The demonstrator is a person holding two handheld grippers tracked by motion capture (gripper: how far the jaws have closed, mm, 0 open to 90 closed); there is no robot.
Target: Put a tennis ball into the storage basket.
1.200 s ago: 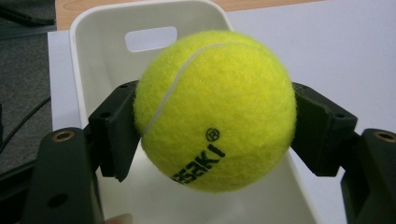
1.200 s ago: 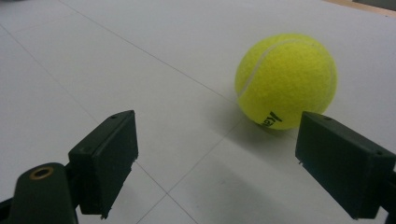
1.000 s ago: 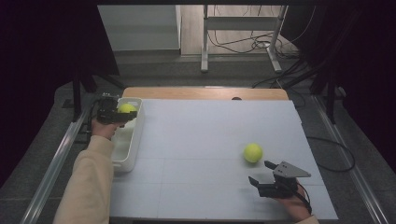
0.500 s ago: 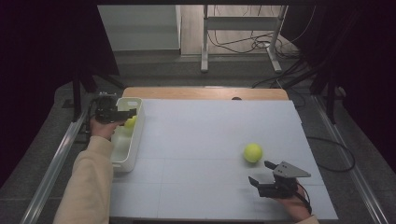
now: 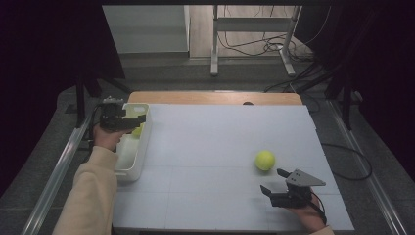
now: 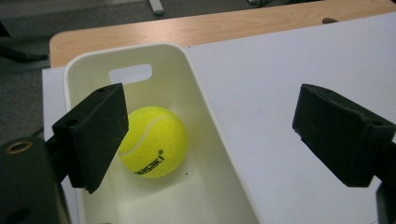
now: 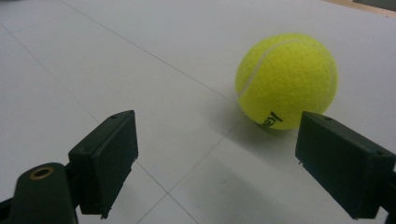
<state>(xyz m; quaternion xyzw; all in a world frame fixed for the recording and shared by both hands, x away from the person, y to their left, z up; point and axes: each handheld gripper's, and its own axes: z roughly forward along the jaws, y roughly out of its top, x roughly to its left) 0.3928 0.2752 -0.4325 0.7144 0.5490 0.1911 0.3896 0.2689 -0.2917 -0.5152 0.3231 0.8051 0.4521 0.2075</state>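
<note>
- The left gripper (image 5: 128, 121) hangs over the far end of a white bin (image 5: 128, 169) that stands along the left edge of the bench (image 5: 210, 142).
- Its jaws have just been opening and now stand wide apart, released, with nothing pressed between them.
- A yellow tennis ball (image 6: 153, 141) lies on the floor of the bin, near the end wall with the handle slot; in the left gripper view it sits below the jaws, partly behind the left pad, free of both pads.
- In the high view that ball (image 5: 138, 130) peeks out just under the gripper, inside the bin.
- A second tennis ball (image 5: 265, 160) rests on the white bench surface, right of centre and well apart from the bin.
- The right gripper (image 5: 276, 182) sits low near the front right of the bench, just short of that ball.
- Its jaws are spread wide and grasp nothing; in the right gripper view the ball (image 7: 286, 81) lies ahead of them, towards the right pad, not touching either.
</note>
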